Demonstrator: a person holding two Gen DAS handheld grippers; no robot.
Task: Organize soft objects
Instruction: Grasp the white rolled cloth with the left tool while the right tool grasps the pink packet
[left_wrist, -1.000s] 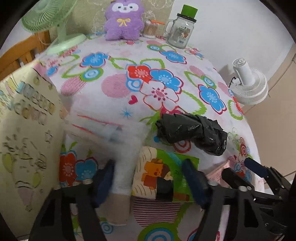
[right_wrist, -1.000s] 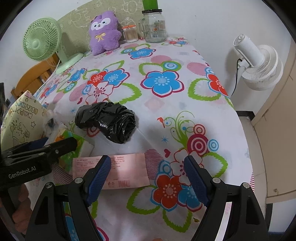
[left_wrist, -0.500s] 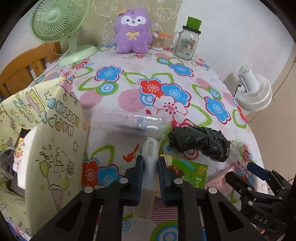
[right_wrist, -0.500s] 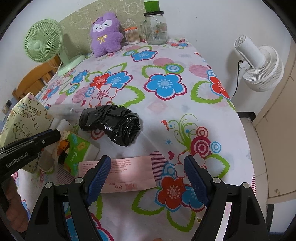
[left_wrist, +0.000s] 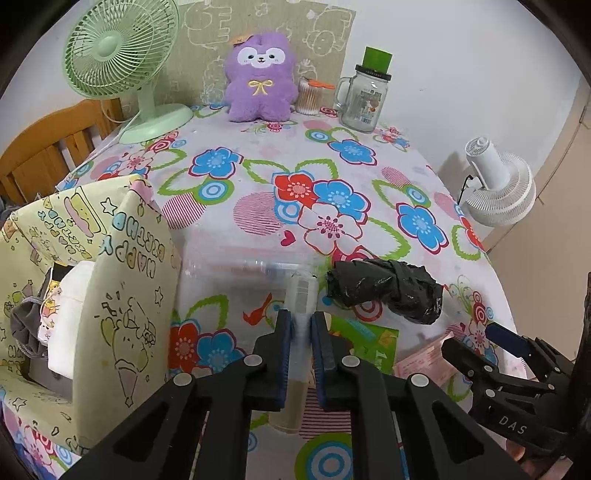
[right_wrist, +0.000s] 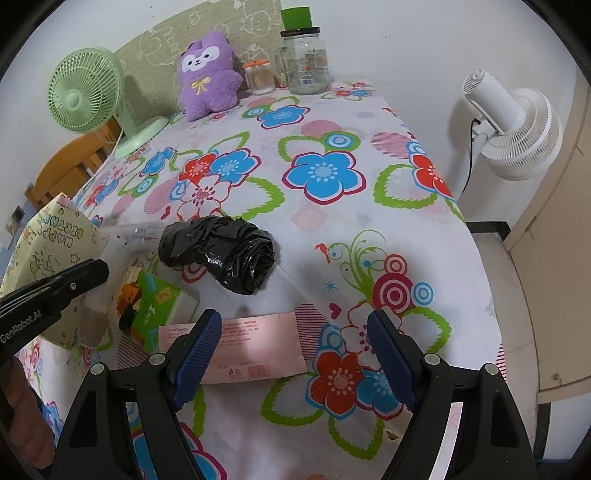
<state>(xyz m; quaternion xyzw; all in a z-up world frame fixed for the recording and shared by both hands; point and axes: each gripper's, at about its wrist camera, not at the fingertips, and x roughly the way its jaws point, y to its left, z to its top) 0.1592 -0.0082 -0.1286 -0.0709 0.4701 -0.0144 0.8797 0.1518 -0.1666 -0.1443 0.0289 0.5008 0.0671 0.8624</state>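
My left gripper (left_wrist: 302, 325) is shut on a clear plastic roll (left_wrist: 302, 295) with a cardboard core, held just above the flowered tablecloth; the roll also shows in the right wrist view (right_wrist: 105, 273). A black plastic bag bundle (left_wrist: 384, 290) lies to its right, also seen in the right wrist view (right_wrist: 221, 251). A green tissue pack (right_wrist: 151, 302) and a pink packet (right_wrist: 255, 347) lie near the front. My right gripper (right_wrist: 295, 350) is open and empty above the pink packet. A yellow gift bag (left_wrist: 92, 295) stands at the left, holding soft items.
A purple plush toy (left_wrist: 260, 77), a green table fan (left_wrist: 122, 55), a cotton swab jar (left_wrist: 308, 96) and a glass mug jar (left_wrist: 364, 98) stand at the table's back edge. A white fan (right_wrist: 513, 125) stands beyond the right edge. A wooden chair (left_wrist: 44, 147) is at left.
My left gripper has closed on the clear plastic roll and drawn back and up with it. The right gripper has risen slightly and stays open.
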